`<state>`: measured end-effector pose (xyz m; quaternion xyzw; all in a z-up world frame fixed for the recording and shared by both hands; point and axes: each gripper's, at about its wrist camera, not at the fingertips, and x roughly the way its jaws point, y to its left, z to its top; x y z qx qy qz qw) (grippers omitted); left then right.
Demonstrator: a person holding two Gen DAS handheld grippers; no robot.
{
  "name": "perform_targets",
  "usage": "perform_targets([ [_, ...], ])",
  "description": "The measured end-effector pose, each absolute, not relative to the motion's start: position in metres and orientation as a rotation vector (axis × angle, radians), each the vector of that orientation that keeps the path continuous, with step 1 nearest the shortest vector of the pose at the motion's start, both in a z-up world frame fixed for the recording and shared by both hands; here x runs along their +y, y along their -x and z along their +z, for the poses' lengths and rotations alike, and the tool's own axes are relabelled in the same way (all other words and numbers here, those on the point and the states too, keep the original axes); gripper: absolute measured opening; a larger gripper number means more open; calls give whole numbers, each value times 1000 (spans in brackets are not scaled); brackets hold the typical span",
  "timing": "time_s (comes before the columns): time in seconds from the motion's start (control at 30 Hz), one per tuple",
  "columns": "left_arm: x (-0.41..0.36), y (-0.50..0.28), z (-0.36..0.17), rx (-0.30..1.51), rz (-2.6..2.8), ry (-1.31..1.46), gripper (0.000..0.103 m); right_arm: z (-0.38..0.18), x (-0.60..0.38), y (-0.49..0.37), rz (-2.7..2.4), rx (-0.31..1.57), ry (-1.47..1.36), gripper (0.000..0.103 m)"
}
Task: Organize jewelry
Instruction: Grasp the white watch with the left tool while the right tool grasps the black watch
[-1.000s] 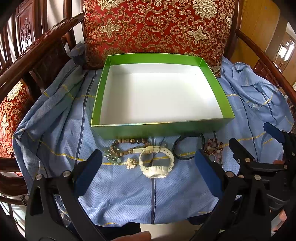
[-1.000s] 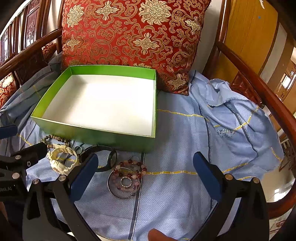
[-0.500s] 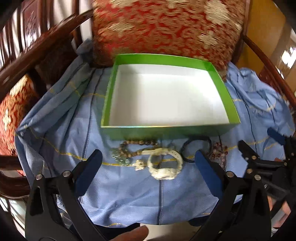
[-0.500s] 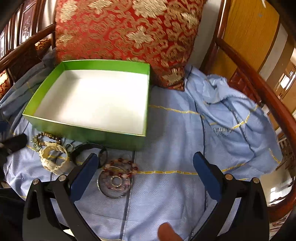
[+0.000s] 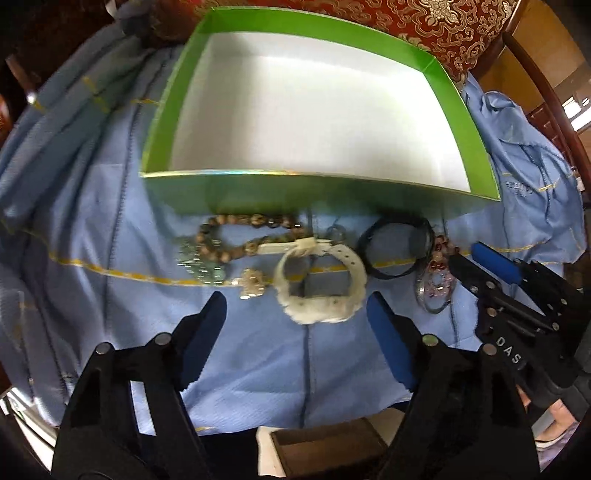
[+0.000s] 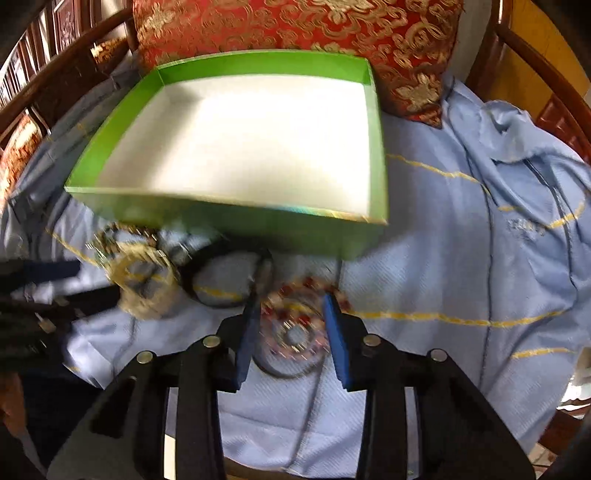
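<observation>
On the blue cloth [image 5: 258,354] spread over the wooden chair seat, a green box [image 5: 317,186] with a white floor is sitting, its front wall facing both cameras and nothing lying inside it. A red and gold cushion [image 6: 295,29] is leaning just behind the box. Along the box's front wall the jewelry is lying in a row on the cloth: a brown bead bracelet [image 5: 236,236] with a pale green pendant [image 5: 201,266] on the left, a white watch [image 5: 321,284] overlapping the bracelet's right end, a black ring-shaped bangle [image 5: 397,251] beside it, and a red bead bracelet [image 5: 437,273] resting on a clear round disc farthest right.

The left gripper [image 5: 297,339] is hovering just short of the white watch, its jaws standing wide apart and holding nothing. The right gripper [image 6: 291,332] is reaching over the red bead bracelet [image 6: 295,325], with one blue pad on each side of it; the jaws are narrowed around it, but the picture is blurred with motion and whether the pads are touching the beads cannot be told. In the left wrist view the right gripper [image 5: 476,258] is showing at the right edge, beside the red beads.
</observation>
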<state>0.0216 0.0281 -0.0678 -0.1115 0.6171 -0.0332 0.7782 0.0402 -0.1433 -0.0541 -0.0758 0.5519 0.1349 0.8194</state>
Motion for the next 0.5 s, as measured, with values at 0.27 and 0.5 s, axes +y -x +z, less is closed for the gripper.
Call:
perform_targets([
  [0.27, 23, -32, -83, 1370, -102, 330, 41, -78, -123, -56, 252, 1221, 229, 37],
  [0.5, 25, -22, -71, 1346, -120, 322, 27, -74, -142, -52, 254, 1216, 175, 16],
])
